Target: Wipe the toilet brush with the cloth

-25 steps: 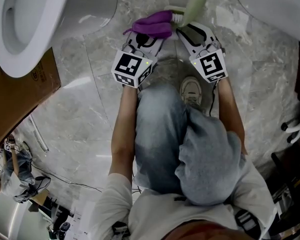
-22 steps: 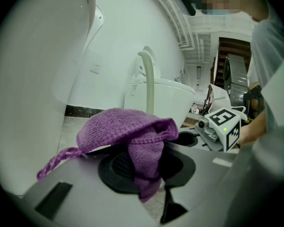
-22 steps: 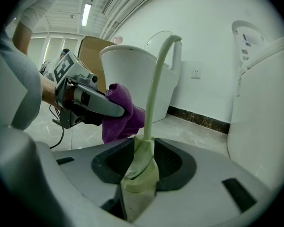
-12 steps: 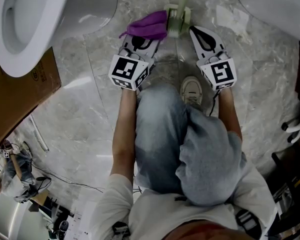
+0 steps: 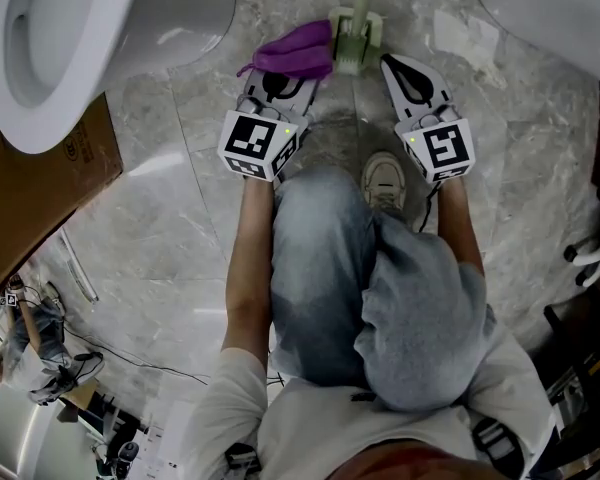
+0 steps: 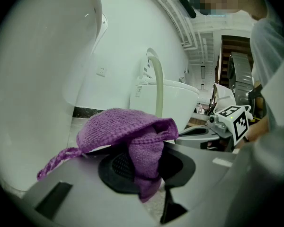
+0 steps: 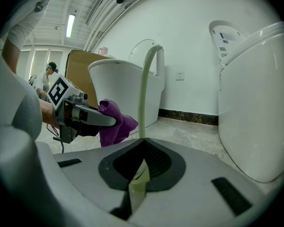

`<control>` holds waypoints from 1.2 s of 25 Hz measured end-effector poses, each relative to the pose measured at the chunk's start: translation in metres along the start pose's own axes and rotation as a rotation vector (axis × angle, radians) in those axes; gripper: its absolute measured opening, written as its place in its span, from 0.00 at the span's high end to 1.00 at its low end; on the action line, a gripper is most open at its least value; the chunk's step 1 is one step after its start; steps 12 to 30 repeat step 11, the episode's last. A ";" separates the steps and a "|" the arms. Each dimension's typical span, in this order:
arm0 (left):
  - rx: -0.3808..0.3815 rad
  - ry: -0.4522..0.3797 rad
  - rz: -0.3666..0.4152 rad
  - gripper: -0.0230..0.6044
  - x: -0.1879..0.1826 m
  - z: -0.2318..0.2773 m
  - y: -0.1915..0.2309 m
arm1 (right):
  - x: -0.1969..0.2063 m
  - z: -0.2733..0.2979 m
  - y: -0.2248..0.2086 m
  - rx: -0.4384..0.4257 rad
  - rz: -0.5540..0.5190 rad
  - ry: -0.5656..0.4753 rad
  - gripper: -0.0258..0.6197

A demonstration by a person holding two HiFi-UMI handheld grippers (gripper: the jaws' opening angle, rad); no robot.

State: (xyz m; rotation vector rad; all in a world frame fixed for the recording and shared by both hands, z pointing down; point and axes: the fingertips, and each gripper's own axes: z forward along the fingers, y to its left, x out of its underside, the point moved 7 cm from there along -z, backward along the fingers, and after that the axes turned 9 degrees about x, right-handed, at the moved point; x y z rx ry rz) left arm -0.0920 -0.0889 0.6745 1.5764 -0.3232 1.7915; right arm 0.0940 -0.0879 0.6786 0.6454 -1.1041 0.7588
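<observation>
Toilet brush point(image 5: 354, 36) and cloth point(image 5: 295, 53) number one each.

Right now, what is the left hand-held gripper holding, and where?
The purple cloth, pinched by a bunched fold between the jaws; the rest flops over the top.

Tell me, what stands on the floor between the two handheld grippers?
The pale green toilet brush stands there, next to the purple cloth clamped in the left gripper. The head view shows it best.
</observation>
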 end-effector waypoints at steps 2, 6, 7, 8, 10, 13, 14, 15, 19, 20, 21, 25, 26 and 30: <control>-0.001 0.004 0.003 0.82 0.000 0.000 0.000 | 0.000 0.000 0.000 -0.003 -0.002 0.001 0.96; -0.003 0.006 0.003 0.82 0.000 -0.001 0.001 | 0.001 0.001 0.000 -0.005 -0.002 0.006 0.96; -0.004 0.007 0.003 0.82 0.000 -0.001 0.001 | 0.002 0.001 0.000 -0.007 -0.004 0.007 0.96; -0.005 0.008 0.003 0.82 0.000 -0.001 0.001 | 0.002 0.002 0.000 -0.008 -0.005 0.007 0.96; -0.005 0.008 0.003 0.82 0.001 -0.001 0.001 | 0.002 0.002 0.000 -0.010 -0.005 0.008 0.96; -0.005 0.009 0.003 0.82 0.001 0.000 0.001 | 0.002 0.002 0.001 -0.011 -0.005 0.008 0.96; -0.005 0.009 0.003 0.82 0.001 0.000 0.001 | 0.002 0.002 0.001 -0.011 -0.005 0.008 0.96; -0.005 0.009 0.003 0.82 0.001 0.000 0.001 | 0.002 0.002 0.001 -0.011 -0.005 0.008 0.96; -0.005 0.009 0.003 0.82 0.001 0.000 0.001 | 0.002 0.002 0.001 -0.011 -0.005 0.008 0.96; -0.005 0.009 0.003 0.82 0.001 0.000 0.001 | 0.002 0.002 0.001 -0.011 -0.005 0.008 0.96; -0.005 0.009 0.003 0.82 0.001 0.000 0.001 | 0.002 0.002 0.001 -0.011 -0.005 0.008 0.96; -0.005 0.009 0.003 0.82 0.001 0.000 0.001 | 0.002 0.002 0.001 -0.011 -0.005 0.008 0.96; -0.005 0.009 0.003 0.82 0.001 0.000 0.001 | 0.002 0.002 0.001 -0.011 -0.005 0.008 0.96; -0.005 0.009 0.003 0.82 0.001 0.000 0.001 | 0.002 0.002 0.001 -0.011 -0.005 0.008 0.96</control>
